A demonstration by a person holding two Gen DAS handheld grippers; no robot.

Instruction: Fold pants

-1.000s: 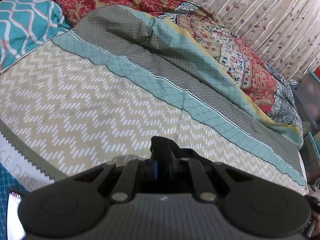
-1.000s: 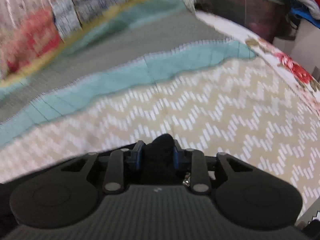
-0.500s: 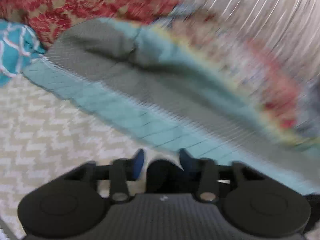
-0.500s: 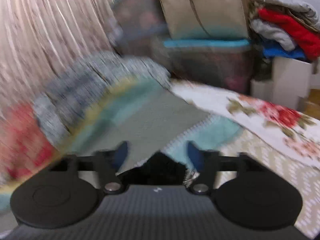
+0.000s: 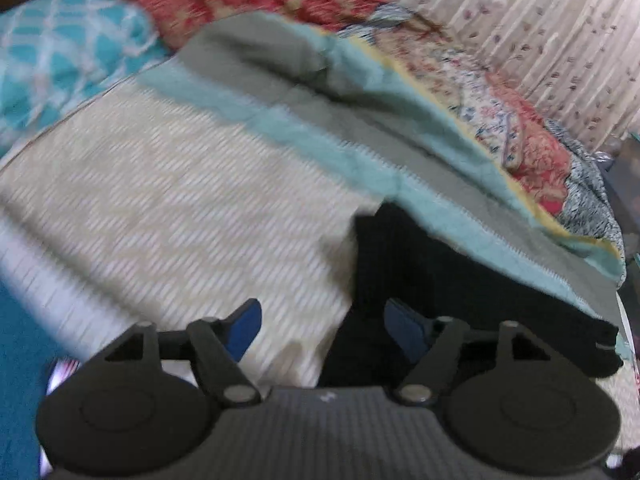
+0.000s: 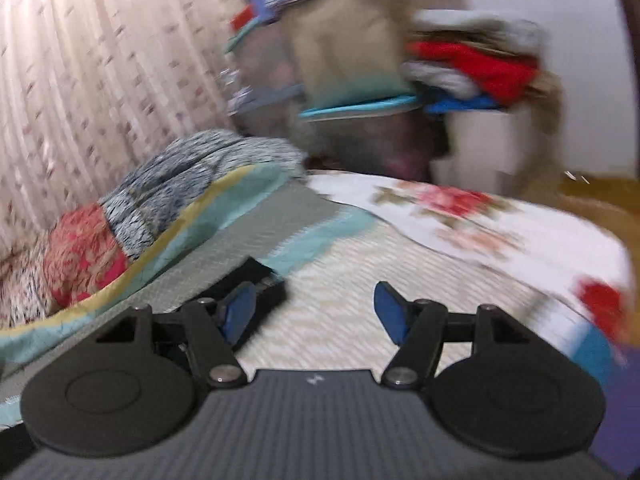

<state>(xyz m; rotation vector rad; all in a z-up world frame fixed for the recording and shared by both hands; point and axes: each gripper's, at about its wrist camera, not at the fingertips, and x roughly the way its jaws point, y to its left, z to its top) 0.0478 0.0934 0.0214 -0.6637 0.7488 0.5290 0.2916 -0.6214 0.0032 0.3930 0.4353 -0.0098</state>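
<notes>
The black pants (image 5: 440, 280) lie flat on the beige zigzag bedspread (image 5: 180, 208), stretching toward the right. My left gripper (image 5: 322, 330) is open, empty, just above the bed; the pants' near end lies under its right finger. In the right wrist view one end of the pants (image 6: 256, 284) shows behind the left finger. My right gripper (image 6: 314, 312) is open and empty over the bedspread (image 6: 340, 300).
A folded teal-and-grey blanket (image 5: 360, 120) and a patterned quilt (image 5: 500, 112) line the far side before a curtain (image 5: 540, 20). A teal pillow (image 5: 60, 68) lies at the left. A floral sheet (image 6: 460, 216), bins and stacked clothes (image 6: 472, 68) are beyond the bed's end.
Both grippers were shut on black cloth a second ago. Both have opened and let the pants go; the pants now lie on the bed. Both cameras swung upward and back.
</notes>
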